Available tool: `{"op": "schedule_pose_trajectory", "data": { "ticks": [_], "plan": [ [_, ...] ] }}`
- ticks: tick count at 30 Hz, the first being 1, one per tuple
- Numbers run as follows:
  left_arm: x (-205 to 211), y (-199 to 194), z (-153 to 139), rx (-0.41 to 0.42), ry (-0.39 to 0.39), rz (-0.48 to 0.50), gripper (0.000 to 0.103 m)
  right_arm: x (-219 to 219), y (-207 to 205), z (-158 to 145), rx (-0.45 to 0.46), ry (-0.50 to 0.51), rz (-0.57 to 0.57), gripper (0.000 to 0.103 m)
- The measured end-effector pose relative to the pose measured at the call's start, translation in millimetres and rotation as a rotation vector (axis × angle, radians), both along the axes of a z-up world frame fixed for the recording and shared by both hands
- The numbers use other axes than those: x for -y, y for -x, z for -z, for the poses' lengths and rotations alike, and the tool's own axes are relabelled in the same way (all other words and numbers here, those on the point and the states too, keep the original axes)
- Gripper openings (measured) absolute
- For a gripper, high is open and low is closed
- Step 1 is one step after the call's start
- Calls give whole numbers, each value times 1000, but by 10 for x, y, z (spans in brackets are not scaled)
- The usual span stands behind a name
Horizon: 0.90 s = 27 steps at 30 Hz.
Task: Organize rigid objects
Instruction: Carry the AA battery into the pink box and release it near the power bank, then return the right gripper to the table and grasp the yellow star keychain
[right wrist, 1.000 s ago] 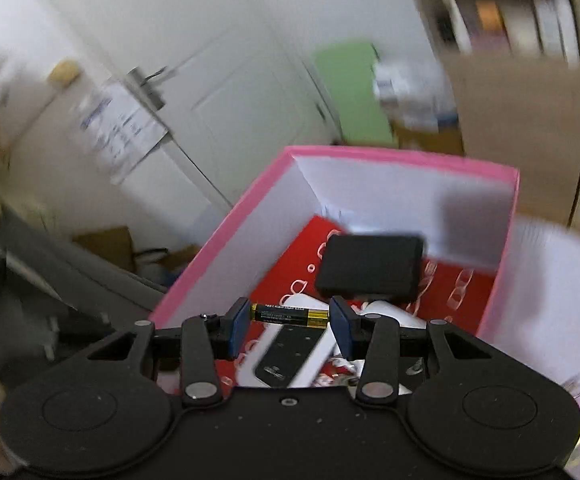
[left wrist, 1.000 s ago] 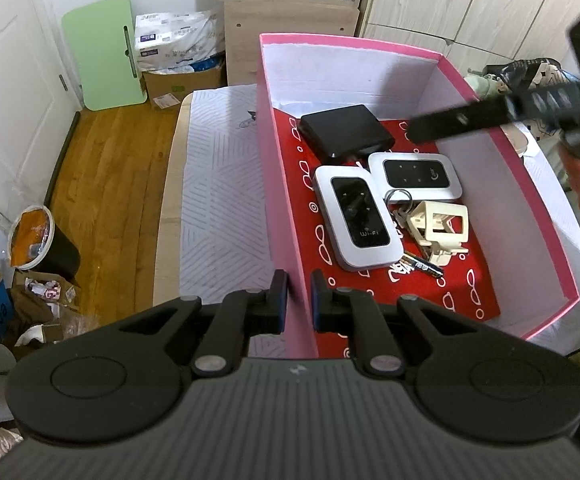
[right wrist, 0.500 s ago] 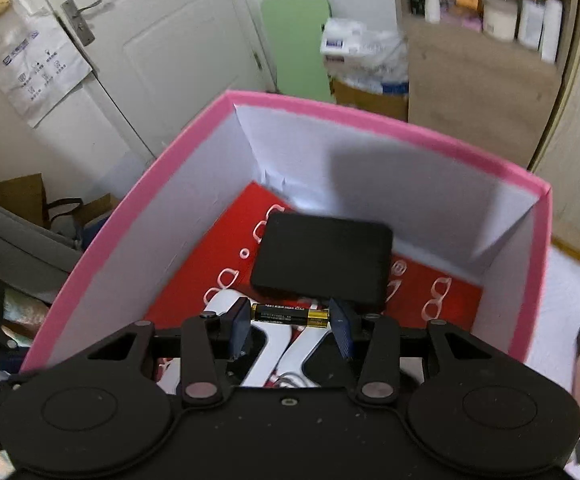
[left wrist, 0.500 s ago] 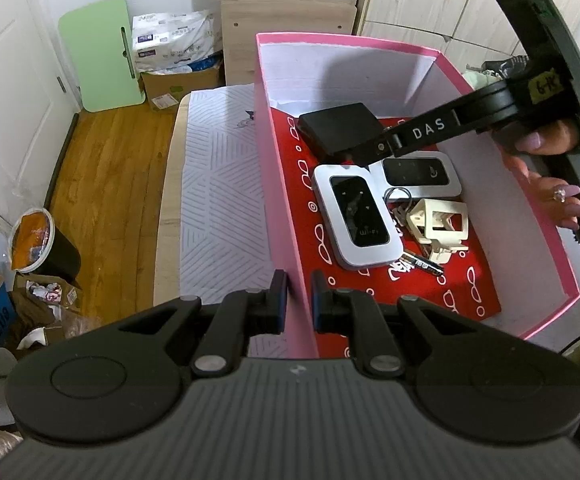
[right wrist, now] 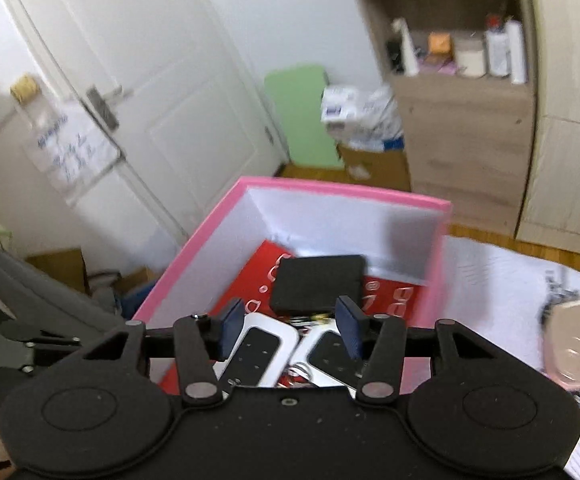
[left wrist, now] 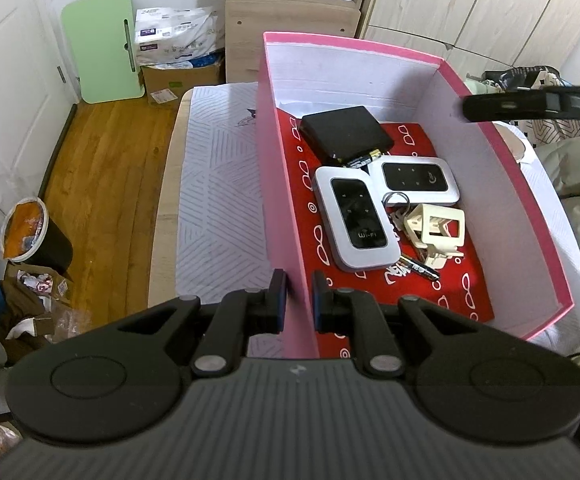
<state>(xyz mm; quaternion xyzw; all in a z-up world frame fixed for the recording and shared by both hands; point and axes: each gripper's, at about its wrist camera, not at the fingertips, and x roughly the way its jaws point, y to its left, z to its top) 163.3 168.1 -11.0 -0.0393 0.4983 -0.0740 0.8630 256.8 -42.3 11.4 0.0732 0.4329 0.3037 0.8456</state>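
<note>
- A small bedroom: wooden floor, white door at the left, a wooden shelf unit with jars and bottles against the far wall, pale wardrobe doors at the right.
- The pink box stands on a white patterned bed cover; its inside walls are white and its bottom is lined in red with white loops.
- Nearest, the left gripper is clamped on the box's near left wall: its fingers are almost together, one outside the wall, one inside, with the pink card pinched between them.
- Just past it in the box lie a dark battery and a cream plastic frame, touching a ring of keys.
- Beside those sits a white Wi-Fi router with a black face, and to its right, further back, a second white router.
- Behind them, a black-and-gold battery lies against the front edge of a flat black device, near the back wall.
- The right gripper hangs above the box, over the routers; its fingers are apart and opening, with nothing between them.
- In the left view that gripper shows as a blurred dark bar at the upper right, over the box's right rim.
- On the floor to the left, a black bin and cardboard clutter; further back, a green board leans on the wall beside a pack of tissue paper.
</note>
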Motion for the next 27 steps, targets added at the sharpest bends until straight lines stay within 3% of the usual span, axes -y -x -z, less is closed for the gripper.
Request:
{"op": "schedule_pose_trajectory", "data": {
  "ticks": [6, 13, 21, 27],
  "plan": [
    [30, -5, -6, -1, -16, 2, 12, 632, 242, -12, 27, 0, 144, 57],
    [41, 10, -8, 8, -25, 2, 12, 1217, 468, 216, 7, 8, 287, 58],
    [42, 7, -7, 5, -24, -6, 12, 1253, 570, 706, -11, 26, 288, 58],
    [44, -3, -3, 0, -27, -5, 12, 1103, 542, 915, 58, 152, 260, 58]
  ]
}}
